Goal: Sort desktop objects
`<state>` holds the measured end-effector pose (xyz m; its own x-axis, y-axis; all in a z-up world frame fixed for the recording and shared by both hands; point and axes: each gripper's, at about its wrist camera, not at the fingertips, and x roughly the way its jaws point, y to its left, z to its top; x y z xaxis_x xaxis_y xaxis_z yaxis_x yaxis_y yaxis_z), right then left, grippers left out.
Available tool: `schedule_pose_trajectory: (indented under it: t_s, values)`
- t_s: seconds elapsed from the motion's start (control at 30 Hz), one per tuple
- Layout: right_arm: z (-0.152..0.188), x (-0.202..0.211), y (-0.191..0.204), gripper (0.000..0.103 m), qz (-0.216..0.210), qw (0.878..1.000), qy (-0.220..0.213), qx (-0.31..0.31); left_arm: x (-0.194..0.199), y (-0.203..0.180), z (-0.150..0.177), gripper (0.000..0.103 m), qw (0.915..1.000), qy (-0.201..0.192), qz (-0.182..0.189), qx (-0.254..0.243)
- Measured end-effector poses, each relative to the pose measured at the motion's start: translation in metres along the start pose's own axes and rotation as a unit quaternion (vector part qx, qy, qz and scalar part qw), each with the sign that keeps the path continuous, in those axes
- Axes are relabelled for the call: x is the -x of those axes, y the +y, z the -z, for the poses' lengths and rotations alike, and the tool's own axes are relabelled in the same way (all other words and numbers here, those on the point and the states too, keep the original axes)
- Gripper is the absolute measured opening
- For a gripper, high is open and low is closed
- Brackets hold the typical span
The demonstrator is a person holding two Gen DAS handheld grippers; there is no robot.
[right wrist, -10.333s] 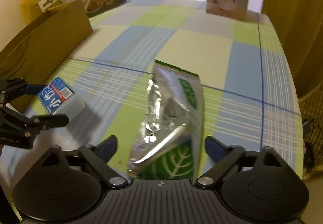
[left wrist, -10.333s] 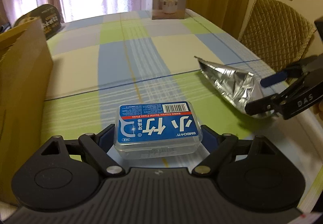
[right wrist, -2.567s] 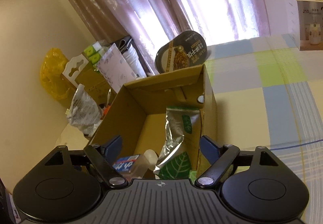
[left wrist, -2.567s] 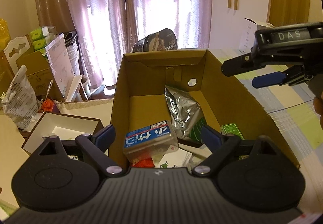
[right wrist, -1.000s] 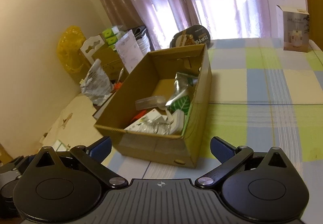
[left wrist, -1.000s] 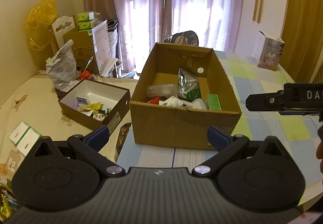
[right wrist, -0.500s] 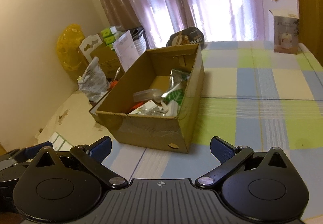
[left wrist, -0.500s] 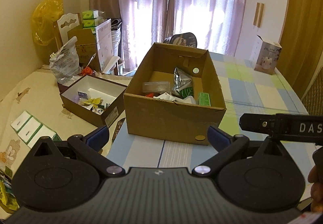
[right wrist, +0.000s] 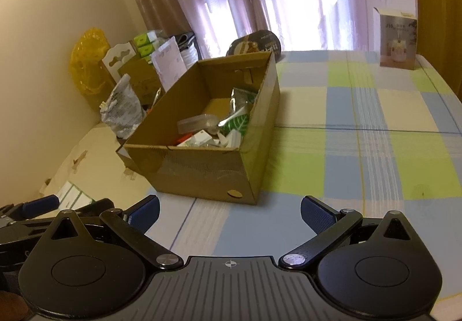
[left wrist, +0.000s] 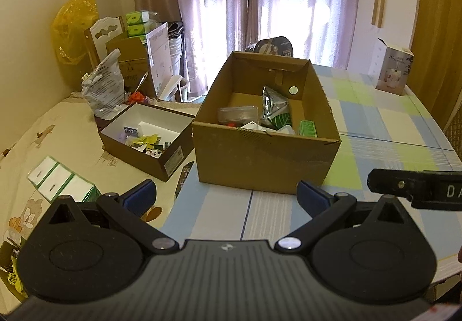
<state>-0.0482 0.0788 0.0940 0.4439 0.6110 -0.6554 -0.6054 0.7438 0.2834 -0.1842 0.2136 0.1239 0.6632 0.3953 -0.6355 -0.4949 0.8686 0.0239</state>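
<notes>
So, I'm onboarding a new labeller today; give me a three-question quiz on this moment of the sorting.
1. True or false: the left tool is shut on a foil pouch.
2. Where does the foil pouch lie? A) on the tablecloth B) in the cardboard box C) in the small white-lined box
3. Fill in: the right tool is ____.

Key: 1 false, both tools are open and hold nothing. 2 B, beside a clear plastic case. 3 open.
</notes>
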Motion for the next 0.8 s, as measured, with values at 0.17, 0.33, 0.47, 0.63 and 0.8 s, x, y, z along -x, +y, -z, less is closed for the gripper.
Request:
schedule_pose_trajectory:
  t_s: [0.17, 0.33, 0.47, 0.63, 0.8]
  values:
    - [0.0026, -0.0009, 0.0005, 0.101, 0.001, 1.0, 0.002, 0.005, -0.0012, 0.0016, 0.0012, 0.102, 1.0, 0.001, 0.0, 0.0]
    - [0.004, -0.0013, 0.0009, 0.101, 0.004, 1.0, 0.001, 0.009, -0.0017, 0.0014, 0.0031, 0.102, 1.0, 0.002, 0.002, -0.001]
    - [0.0044, -0.0014, 0.0019, 0.101, 0.011, 1.0, -0.002, 0.013, -0.0021, 0.0011, 0.0047, 0.102, 1.0, 0.003, 0.003, -0.002]
    - [0.0048, -0.0021, 0.0007, 0.101, 0.013, 1.0, -0.003, 0.015, -0.0025, 0.0005, 0.005, 0.102, 1.0, 0.003, 0.004, -0.001]
    - [0.005, -0.0021, -0.0002, 0.101, 0.014, 1.0, -0.003, 0.017, -0.0027, 0.0012, 0.0051, 0.102, 1.0, 0.004, 0.005, -0.001]
